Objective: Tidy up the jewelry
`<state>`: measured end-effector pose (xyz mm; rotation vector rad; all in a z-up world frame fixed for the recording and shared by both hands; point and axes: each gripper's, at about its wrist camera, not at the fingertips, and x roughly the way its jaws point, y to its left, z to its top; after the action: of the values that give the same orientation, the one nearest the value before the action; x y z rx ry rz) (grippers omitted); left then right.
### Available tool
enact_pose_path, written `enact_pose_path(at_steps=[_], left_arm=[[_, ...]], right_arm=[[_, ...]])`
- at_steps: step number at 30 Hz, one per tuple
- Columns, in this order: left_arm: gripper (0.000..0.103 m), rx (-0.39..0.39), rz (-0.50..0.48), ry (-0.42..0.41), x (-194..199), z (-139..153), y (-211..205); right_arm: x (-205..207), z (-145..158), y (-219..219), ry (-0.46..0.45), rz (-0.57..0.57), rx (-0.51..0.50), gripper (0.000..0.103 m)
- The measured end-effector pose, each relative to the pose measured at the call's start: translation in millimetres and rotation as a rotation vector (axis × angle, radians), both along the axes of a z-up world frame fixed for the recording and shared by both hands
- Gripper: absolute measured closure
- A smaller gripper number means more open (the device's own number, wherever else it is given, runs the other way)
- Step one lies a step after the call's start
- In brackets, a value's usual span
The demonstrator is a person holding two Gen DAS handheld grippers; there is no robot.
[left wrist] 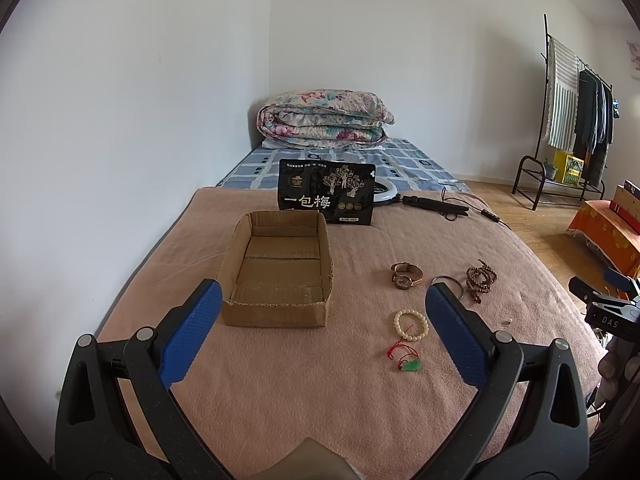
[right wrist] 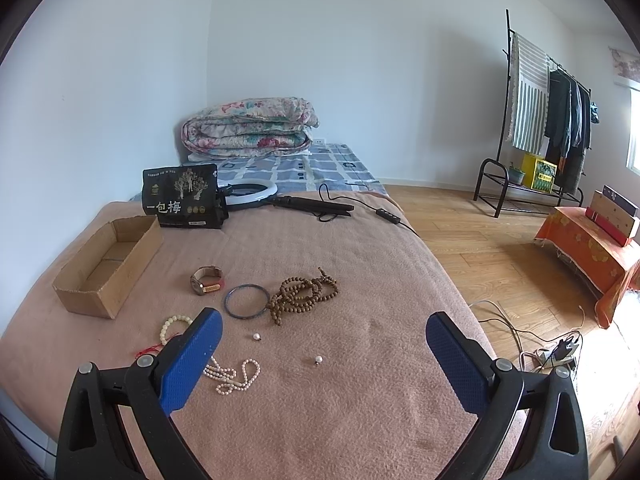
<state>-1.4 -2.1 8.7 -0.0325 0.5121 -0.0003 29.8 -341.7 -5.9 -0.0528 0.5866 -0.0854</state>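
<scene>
An empty cardboard box (left wrist: 280,268) sits on the pink blanket; it also shows at left in the right wrist view (right wrist: 108,268). Jewelry lies to its right: a watch (left wrist: 406,275) (right wrist: 206,281), a dark bangle (right wrist: 246,300), brown prayer beads (left wrist: 480,278) (right wrist: 304,294), a cream bead bracelet (left wrist: 411,322) (right wrist: 174,326), a green pendant on red cord (left wrist: 410,365), a pearl necklace (right wrist: 234,376) and two loose pearl earrings (right wrist: 256,336) (right wrist: 318,359). My left gripper (left wrist: 324,300) is open and empty above the blanket. My right gripper (right wrist: 324,332) is open and empty above the pearls.
A black snack bag (left wrist: 326,192) stands behind the box. A ring light (right wrist: 250,192) and a cable with its controller (right wrist: 384,216) lie beyond. A folded quilt (left wrist: 324,120) is at the far end. A clothes rack (right wrist: 540,120) and wooden floor (right wrist: 480,248) are right.
</scene>
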Motion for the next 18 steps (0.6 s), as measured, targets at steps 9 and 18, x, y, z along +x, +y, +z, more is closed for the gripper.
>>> enact_pose_path(at_steps=[9,18], left_arm=[[0.0,-0.001,-0.001,0.0,-0.2,-0.1,0.2],[0.0,-0.001,0.0,-0.002,-0.3,-1.4,0.6]], right_arm=[[-0.1,-0.7,-0.9,0.0,0.0,0.0,0.0],[0.4,-0.3,1.4,0.001,0.002,0.002,0.0]])
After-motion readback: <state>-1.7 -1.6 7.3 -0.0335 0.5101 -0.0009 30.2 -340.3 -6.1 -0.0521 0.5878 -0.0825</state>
